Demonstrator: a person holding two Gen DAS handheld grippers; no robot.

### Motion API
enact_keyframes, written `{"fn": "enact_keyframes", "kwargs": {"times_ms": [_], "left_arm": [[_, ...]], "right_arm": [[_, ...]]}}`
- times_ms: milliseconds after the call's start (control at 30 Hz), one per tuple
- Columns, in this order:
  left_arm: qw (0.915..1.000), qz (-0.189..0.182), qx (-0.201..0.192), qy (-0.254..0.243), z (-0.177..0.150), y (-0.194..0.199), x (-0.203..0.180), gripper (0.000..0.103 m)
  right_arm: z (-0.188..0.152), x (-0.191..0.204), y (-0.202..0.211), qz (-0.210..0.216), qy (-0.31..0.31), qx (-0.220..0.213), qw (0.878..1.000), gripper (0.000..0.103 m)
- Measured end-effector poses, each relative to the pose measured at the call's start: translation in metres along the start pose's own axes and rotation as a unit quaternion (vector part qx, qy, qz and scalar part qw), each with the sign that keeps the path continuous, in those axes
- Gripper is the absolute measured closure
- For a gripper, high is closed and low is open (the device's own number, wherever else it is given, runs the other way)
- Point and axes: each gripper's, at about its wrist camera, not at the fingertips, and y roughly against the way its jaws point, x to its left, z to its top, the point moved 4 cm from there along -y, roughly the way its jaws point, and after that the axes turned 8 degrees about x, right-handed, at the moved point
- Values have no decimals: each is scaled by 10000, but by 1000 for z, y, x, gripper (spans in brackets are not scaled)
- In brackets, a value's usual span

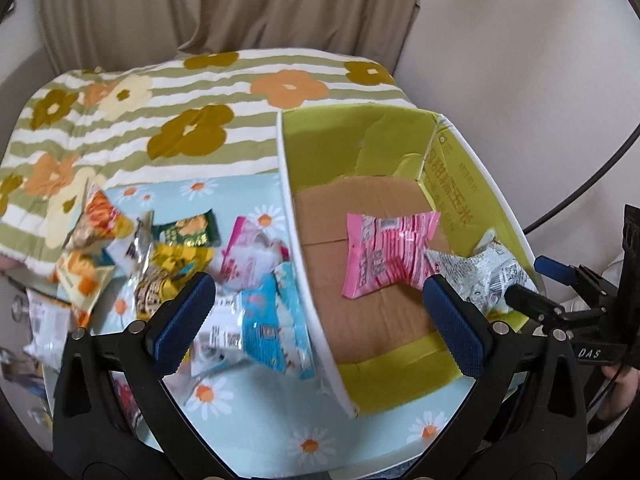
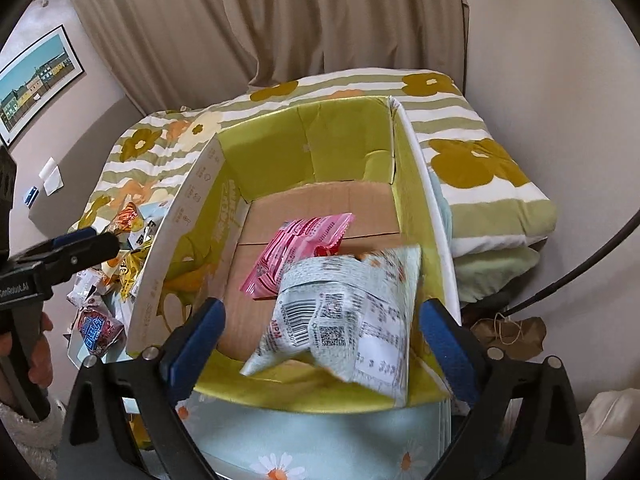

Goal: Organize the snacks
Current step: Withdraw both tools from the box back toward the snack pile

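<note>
An open cardboard box with lime-green flaps (image 1: 288, 184) (image 2: 192, 216) stands on the daisy-print table. Inside lie a pink snack packet (image 1: 384, 254) (image 2: 296, 252) and a white-grey packet (image 1: 476, 272) (image 2: 352, 312). My right gripper (image 2: 320, 344) is open over the box's near end; the white-grey packet lies blurred between its jaws, touching neither. My left gripper (image 1: 320, 320) is open and empty, straddling the box's left wall. A pile of several snack packets (image 1: 168, 256) (image 2: 112, 280) lies on the table left of the box, with a light-blue packet (image 1: 276, 324) nearest it.
A folded flower-and-stripe quilt (image 1: 180, 128) (image 2: 480, 160) lies behind the box and pile. Beige curtains (image 2: 280, 20) hang behind. A framed picture (image 2: 36, 80) is on the left wall. A brown paper bundle (image 2: 508, 332) lies right of the table.
</note>
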Motion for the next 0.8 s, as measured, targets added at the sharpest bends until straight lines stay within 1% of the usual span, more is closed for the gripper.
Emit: {"fn": "enact_keyframes", "kwargs": {"times_ms": [233, 333, 467, 567, 800], "left_arm": [[9993, 143, -253, 219, -27, 23, 8, 0], [9982, 209, -400, 387, -39, 38, 13, 0], [9954, 438, -595, 602, -56, 62, 25, 0], [9925, 652, -697, 767, -66, 78, 39, 0], [9839, 941, -841, 1266, -89, 105, 86, 0]], "right_arm": [[-1, 9, 15, 330, 91, -77, 9994, 6], [-1, 16, 26, 314, 228, -223, 9990, 6], [5, 22, 42, 344, 441, -400, 9976, 6], [9, 35, 51, 402, 683, -489, 9957, 6], [14, 86, 48, 812, 1211, -491, 9881, 6]]}}
